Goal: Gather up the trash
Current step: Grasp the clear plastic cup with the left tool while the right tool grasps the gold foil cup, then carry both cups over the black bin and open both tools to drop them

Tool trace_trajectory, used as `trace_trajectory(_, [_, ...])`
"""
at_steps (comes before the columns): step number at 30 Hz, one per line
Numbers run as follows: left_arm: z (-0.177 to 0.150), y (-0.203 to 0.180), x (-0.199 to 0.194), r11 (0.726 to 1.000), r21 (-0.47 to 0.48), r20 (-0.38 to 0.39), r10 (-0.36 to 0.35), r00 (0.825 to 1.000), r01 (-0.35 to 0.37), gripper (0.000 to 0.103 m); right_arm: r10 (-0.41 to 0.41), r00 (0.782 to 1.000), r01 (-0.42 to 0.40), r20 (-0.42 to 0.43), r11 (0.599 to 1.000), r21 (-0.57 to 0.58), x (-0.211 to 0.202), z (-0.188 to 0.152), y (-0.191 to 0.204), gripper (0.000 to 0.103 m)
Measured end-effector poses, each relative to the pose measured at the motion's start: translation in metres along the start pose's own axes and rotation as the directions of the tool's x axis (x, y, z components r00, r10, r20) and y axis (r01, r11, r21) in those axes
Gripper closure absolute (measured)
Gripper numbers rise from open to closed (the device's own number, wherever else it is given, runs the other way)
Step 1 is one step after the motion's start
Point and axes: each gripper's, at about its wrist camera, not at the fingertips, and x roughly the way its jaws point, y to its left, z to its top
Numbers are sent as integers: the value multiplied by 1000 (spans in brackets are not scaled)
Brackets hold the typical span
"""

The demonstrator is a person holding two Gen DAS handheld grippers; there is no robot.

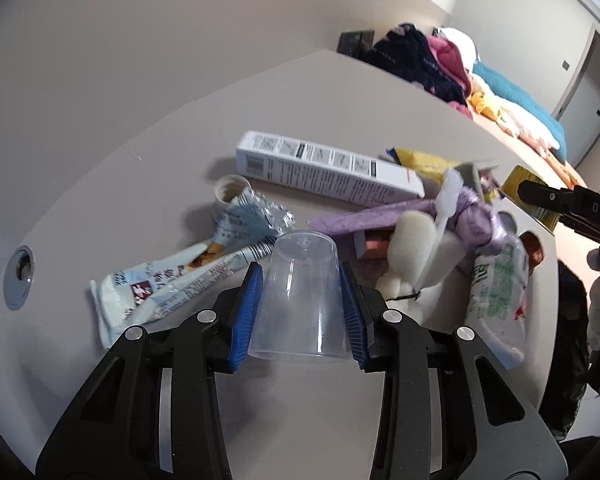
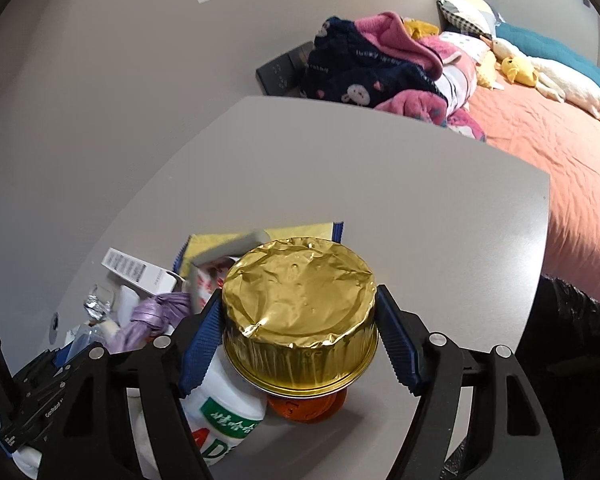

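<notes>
While the left gripper (image 1: 300, 276) is pinching a clear plastic cup (image 1: 300, 300) between its ribbed blue pads (image 1: 247, 312), the cup is sitting upside down in the grip, its smooth tapered wall widening toward the camera and its flat base pointing out over the grey table (image 1: 148, 184). Beyond it the trash is lying in a loose pile: a long white cardboard box (image 1: 324, 170) with printed panels and a barcode, a crinkled pale-blue snack wrapper (image 1: 172, 284), a squashed clear bottle (image 1: 244, 204) with an open white neck, a knotted lilac plastic bag (image 1: 440, 216), a cream fuzzy lump (image 1: 412, 248) and a white pouch with green lettering (image 1: 496, 292) capped in orange.

From the right wrist view, the right gripper (image 2: 300, 320) is clamping a round gold foil container (image 2: 300, 316) by its crimped sides, pads pressing on both flanks; the wrinkled foil lid is facing up and the flared rim is hanging just above the pouch's orange cap (image 2: 308, 404). A yellow wrapper (image 2: 292, 234) is lying flat behind it on the table. Past the table edge, a bed with an orange quilted cover (image 2: 548, 148) is carrying heaped fleece clothes (image 2: 380, 68) and plush ducks (image 2: 516, 70).
</notes>
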Motion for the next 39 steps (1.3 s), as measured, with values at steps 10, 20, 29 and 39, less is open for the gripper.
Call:
trace_trajectory(10, [10, -20, -36, 1000, 5, 78, -19, 997, 19, 65, 32, 997, -32, 64, 999, -4, -36, 5, -3, 29])
trace_trajectory(20, [12, -67, -54, 996, 62, 100, -76, 992, 70, 65, 57, 993, -59, 100, 998, 23, -78, -4, -31, 29])
trace_trajectory(29, [7, -117, -62, 978, 133, 96, -172, 980, 159, 65, 54, 989, -66, 140, 994, 82, -117, -16, -71, 29])
trace_trajectory(39, [4, -186, -63, 932, 243, 61, -292, 954, 270, 65, 15, 982, -41, 186, 990, 136, -156, -29, -118, 29])
